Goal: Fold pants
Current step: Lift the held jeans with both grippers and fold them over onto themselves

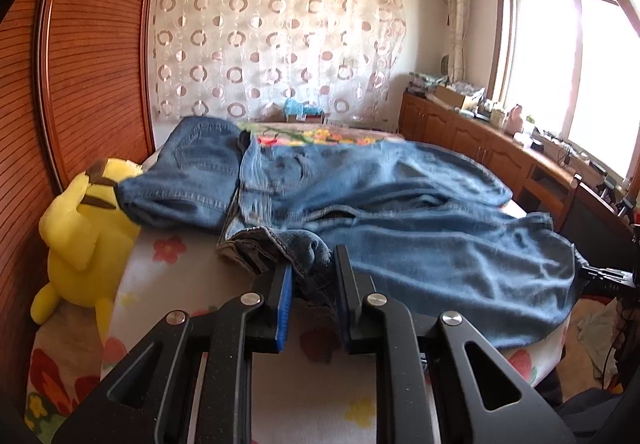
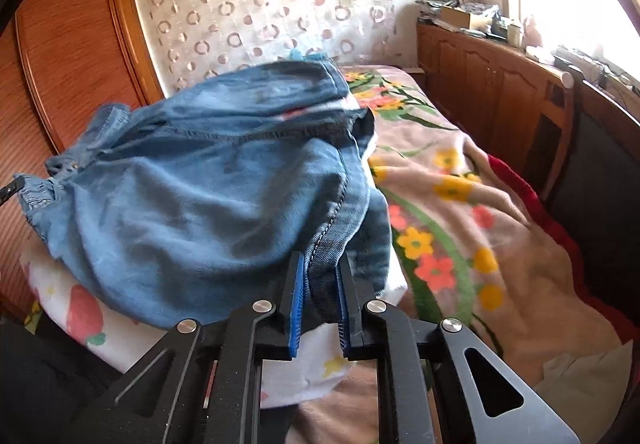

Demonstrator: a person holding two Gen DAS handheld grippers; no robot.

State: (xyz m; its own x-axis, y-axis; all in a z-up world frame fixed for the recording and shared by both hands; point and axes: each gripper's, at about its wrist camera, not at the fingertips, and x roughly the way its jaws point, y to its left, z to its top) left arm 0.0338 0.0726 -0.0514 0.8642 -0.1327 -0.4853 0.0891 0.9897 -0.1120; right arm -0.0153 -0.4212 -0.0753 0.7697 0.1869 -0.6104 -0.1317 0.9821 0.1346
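Meanwhile both tongs are pinching the jeans on the flowered bed: left tongs gripping a bunched edge, right tongs clamping a seam.

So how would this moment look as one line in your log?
task: fold pants | left gripper: shut on jeans | right gripper: shut on jeans | bed: under jeans

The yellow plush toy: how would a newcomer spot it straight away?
Find the bed with the flowered sheet, then its edge against the wooden wardrobe. The yellow plush toy sits there, beside the jeans; it alone is bright yellow with dark-tipped ears.
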